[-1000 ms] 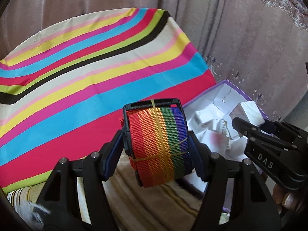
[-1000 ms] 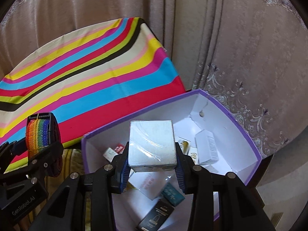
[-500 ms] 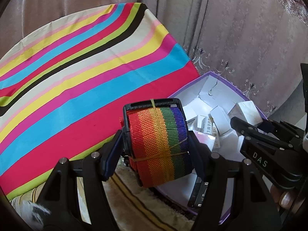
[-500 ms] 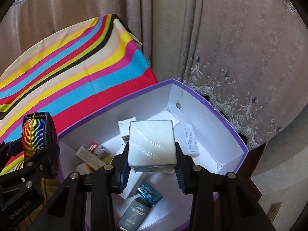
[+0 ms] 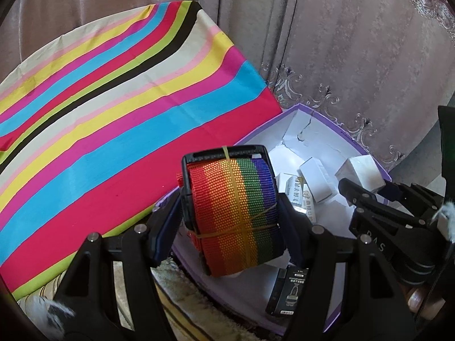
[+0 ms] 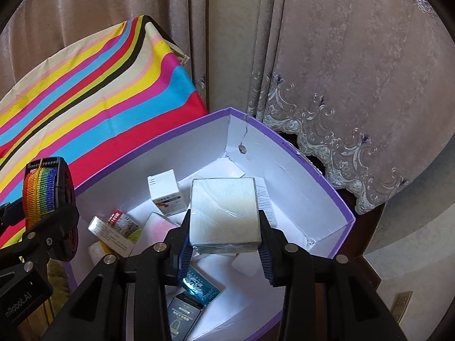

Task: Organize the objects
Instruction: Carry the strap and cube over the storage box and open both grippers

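Note:
My left gripper is shut on a rolled rainbow strap with a black buckle, bound by a yellow rubber band. It hangs over the near left corner of the purple-rimmed white box. My right gripper is shut on a silver-white wrapped box and holds it above the inside of the purple-rimmed box. In the right wrist view the rainbow strap and the left gripper show at the left edge. The silver-white box appears at the right in the left wrist view.
Several small cartons lie in the purple-rimmed box, among them a white one, a teal packet and a black one. A striped multicoloured cloth covers the surface to the left. Embroidered curtains hang behind.
Both grippers have moved right, towards and over the purple-rimmed box, each keeping its load. More of the box's inside shows in both views now.

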{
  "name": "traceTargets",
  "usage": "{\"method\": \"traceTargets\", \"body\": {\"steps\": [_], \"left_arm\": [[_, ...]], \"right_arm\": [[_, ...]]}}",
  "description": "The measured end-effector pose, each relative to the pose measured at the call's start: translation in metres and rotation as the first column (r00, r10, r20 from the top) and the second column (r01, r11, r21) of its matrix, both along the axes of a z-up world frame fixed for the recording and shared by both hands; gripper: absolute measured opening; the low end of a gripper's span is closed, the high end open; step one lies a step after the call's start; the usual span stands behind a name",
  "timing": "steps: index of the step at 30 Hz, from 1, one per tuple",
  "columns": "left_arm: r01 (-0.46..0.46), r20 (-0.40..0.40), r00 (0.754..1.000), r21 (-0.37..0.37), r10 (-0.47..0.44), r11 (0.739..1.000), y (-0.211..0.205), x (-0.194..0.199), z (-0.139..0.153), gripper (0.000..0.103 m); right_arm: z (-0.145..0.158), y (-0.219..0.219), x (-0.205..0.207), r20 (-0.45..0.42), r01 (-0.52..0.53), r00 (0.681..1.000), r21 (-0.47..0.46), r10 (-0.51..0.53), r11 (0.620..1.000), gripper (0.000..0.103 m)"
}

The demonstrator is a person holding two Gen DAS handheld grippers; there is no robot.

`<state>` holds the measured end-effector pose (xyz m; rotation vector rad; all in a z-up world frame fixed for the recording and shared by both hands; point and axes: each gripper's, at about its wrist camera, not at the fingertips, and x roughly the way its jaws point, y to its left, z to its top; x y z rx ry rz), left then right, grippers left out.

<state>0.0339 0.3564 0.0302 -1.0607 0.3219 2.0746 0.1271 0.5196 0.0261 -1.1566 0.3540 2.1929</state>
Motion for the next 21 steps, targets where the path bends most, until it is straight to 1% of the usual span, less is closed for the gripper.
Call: {"method": "traceTargets", "body": {"steps": [5, 6, 7, 9, 12, 15, 17, 19, 21], "left_arm": [[0.007, 0.017, 1.000, 0.005, -0.007, 1.000, 0.006, -0.002, -0.002, 0.069], [0.012, 0.017, 1.000, 0.006, -0.012, 1.000, 0.007, -0.002, -0.002, 0.072], [0.018, 0.015, 1.000, 0.008, -0.018, 1.000, 0.008, -0.001, -0.002, 0.078], [0.029, 0.007, 1.000, 0.016, -0.029, 0.999, 0.009, 0.002, 0.001, 0.084], [0.039, 0.006, 0.999, 0.024, -0.039, 0.999, 0.007, 0.004, 0.003, 0.087], [0.033, 0.021, 0.999, 0.022, -0.033, 0.999, 0.002, 0.004, 0.004, 0.088], [0.025, 0.048, 0.998, 0.030, -0.027, 0.999, -0.004, 0.002, 0.004, 0.091], [0.024, 0.079, 0.997, 0.046, -0.027, 0.999, -0.010, 0.002, 0.005, 0.097], [0.013, 0.108, 0.994, 0.056, -0.019, 0.998, -0.016, 0.004, 0.004, 0.100]], "right_arm": [[-0.001, 0.006, 0.002, 0.003, 0.014, 1.000, 0.002, -0.014, 1.000, 0.042], [-0.001, 0.007, 0.002, 0.003, 0.015, 1.000, 0.001, -0.015, 1.000, 0.042], [-0.001, 0.008, 0.002, 0.005, 0.017, 1.000, 0.000, -0.017, 1.000, 0.042], [-0.002, 0.009, 0.002, 0.009, 0.019, 1.000, 0.000, -0.019, 1.000, 0.042], [-0.001, 0.008, 0.002, 0.009, 0.019, 1.000, -0.002, -0.019, 1.000, 0.043], [0.001, 0.005, 0.003, 0.007, 0.016, 1.000, 0.001, -0.016, 1.000, 0.049], [0.002, 0.003, 0.003, 0.003, 0.012, 1.000, -0.002, -0.012, 1.000, 0.056], [0.003, 0.000, 0.005, 0.000, 0.009, 1.000, -0.010, -0.009, 1.000, 0.060], [0.005, -0.003, 0.005, 0.004, 0.003, 1.000, -0.007, -0.003, 1.000, 0.062]]}}
